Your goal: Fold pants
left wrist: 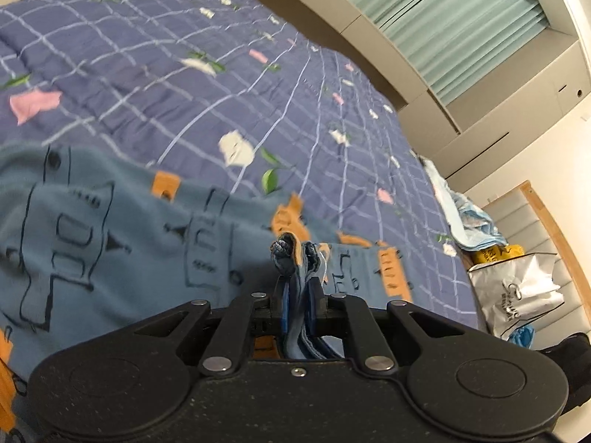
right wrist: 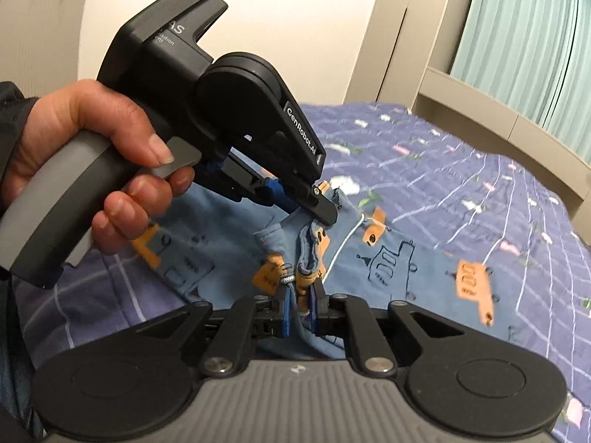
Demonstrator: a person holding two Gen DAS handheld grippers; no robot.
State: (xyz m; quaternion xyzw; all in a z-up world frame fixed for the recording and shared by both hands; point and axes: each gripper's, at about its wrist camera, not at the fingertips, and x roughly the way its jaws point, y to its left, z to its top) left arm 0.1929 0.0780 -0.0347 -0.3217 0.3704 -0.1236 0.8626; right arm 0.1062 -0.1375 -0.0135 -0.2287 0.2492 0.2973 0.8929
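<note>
Left-wrist view: I held the left hand-held gripper (left wrist: 297, 288) with its blue pads clamped on a bunched fold of the pants (left wrist: 110, 221), the pinched cloth standing up between the fingertips. The pants, blue with orange and outlined print, lay spread on the bed (left wrist: 184, 74) across the near part of its checked, flowered cover. Their long axis ran roughly across this view, from the left edge toward the gripper; which end was the waist I could not tell. At the far right, beside the bed, a white bag (left wrist: 517, 295) stood upright; its contents were hidden. A yellow package (left wrist: 495, 254) and a heap of pale blue cloth (left wrist: 465, 217) lay just behind it.

Right-wrist view: I held the right hand-held gripper (right wrist: 301, 302) clamped on another gathered edge of the same pants, a white piping line running away from the grip toward the upper right. My left hand (right wrist: 92, 170) gripped the grey handle of the other device, whose fingers pinched the cloth just beyond mine. A green curtain (right wrist: 535, 55) hung behind the bed.
</note>
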